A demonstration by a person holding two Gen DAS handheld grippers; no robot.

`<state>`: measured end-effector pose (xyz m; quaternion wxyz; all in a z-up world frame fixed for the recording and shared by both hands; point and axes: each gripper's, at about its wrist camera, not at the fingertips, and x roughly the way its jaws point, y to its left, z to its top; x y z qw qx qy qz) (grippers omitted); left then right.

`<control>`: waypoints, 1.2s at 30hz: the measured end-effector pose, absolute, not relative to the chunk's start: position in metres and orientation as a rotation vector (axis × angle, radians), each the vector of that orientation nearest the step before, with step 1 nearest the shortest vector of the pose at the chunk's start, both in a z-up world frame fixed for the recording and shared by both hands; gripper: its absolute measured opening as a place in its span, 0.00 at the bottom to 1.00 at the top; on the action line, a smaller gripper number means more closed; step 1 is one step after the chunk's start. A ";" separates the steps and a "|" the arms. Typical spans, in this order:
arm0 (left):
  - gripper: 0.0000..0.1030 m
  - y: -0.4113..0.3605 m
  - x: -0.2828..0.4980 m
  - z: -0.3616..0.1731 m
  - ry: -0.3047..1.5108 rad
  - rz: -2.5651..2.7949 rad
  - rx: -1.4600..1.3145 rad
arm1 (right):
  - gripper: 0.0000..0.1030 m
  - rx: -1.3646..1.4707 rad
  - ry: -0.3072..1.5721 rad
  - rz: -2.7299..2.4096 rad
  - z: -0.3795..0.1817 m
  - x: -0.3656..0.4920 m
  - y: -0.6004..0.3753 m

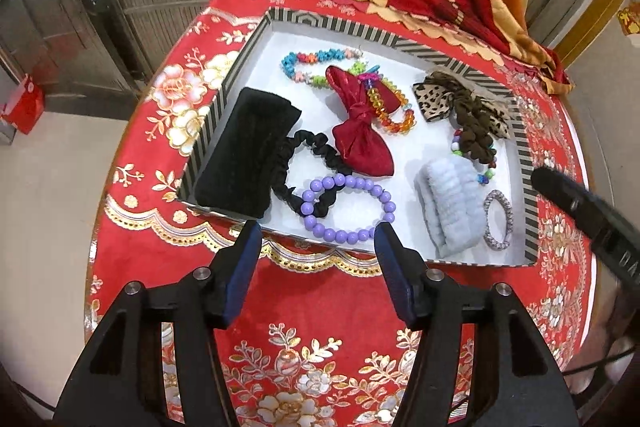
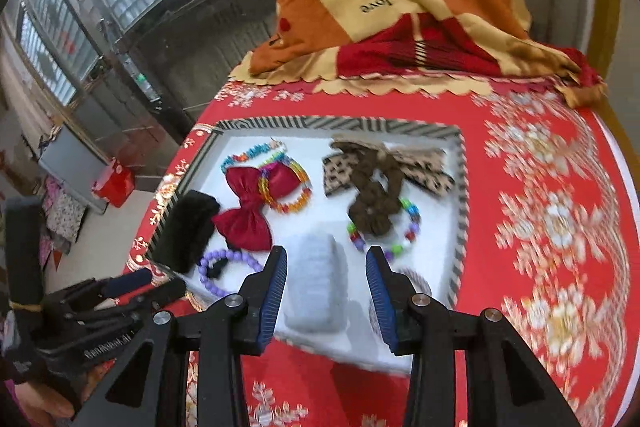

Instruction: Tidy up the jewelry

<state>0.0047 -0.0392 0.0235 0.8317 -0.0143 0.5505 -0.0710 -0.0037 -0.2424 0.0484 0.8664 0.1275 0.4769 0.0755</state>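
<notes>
Jewelry spread inside striped box on red tablecloth: purple bead bracelet at near edge, beside black scrunchie and red bow. Left gripper above near rim, jaws wide, empty. Right gripper over pale blue scrunchie, jaws apart, gripping nothing.

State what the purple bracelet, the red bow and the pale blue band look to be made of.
Purple bracelet: smooth round beads with a soft sheen, likely plastic.
Red bow: glossy, creased fabric, satin-like.
Pale blue band: fuzzy ribbed pile, probably plush.
</notes>
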 end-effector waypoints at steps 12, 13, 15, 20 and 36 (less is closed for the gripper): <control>0.57 -0.049 -0.022 0.051 1.089 -0.137 0.026 | 0.38 0.271 0.975 0.101 0.054 -0.052 -0.239; 0.57 -0.049 -0.023 0.053 1.084 -0.136 0.029 | 0.38 0.272 0.974 0.101 0.055 -0.054 -0.238; 0.57 -0.050 -0.027 0.057 1.073 -0.133 0.030 | 0.38 0.273 0.965 0.101 0.059 -0.059 -0.237; 0.57 -0.052 -0.036 0.067 1.048 -0.128 0.030 | 0.50 0.250 0.950 0.091 0.068 -0.066 -0.234; 0.57 -0.055 -0.047 0.087 0.982 -0.122 0.048 | 0.52 0.238 0.915 0.092 0.087 -0.074 -0.232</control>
